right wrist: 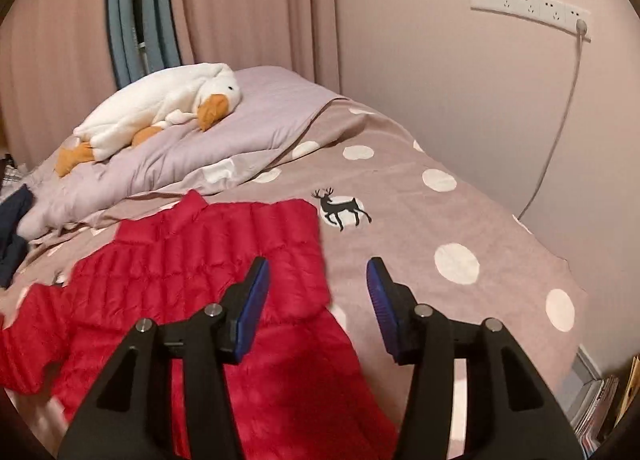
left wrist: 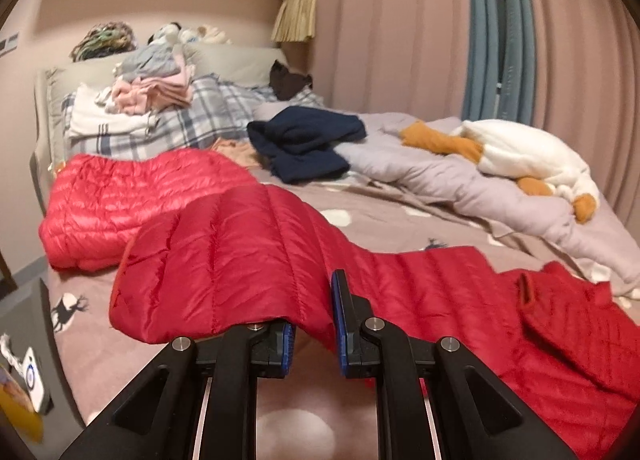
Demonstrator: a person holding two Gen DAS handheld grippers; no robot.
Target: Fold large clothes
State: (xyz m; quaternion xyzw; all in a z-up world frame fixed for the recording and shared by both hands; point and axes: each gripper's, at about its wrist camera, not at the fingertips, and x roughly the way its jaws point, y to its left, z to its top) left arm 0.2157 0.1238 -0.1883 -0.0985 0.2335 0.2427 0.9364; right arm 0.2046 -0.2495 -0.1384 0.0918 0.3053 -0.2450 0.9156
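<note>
Your left gripper (left wrist: 314, 318) pinches the red jacket (left wrist: 248, 260), and only your right gripper (right wrist: 318, 292), wide open and empty, shows the wall sockets (right wrist: 528, 5).

The jacket (left wrist: 248, 260) lies on the bed (right wrist: 400, 179), with the toy duck (right wrist: 160, 111) behind it on a blanket (right wrist: 260, 115).

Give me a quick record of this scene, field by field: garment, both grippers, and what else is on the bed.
garment: red down jacket, spread on the bed
left gripper: holding a lifted fold of the jacket
right gripper: open, above the jacket's edge, holding nothing
other items: plush goose, navy garment, stack of folded clothes
</note>
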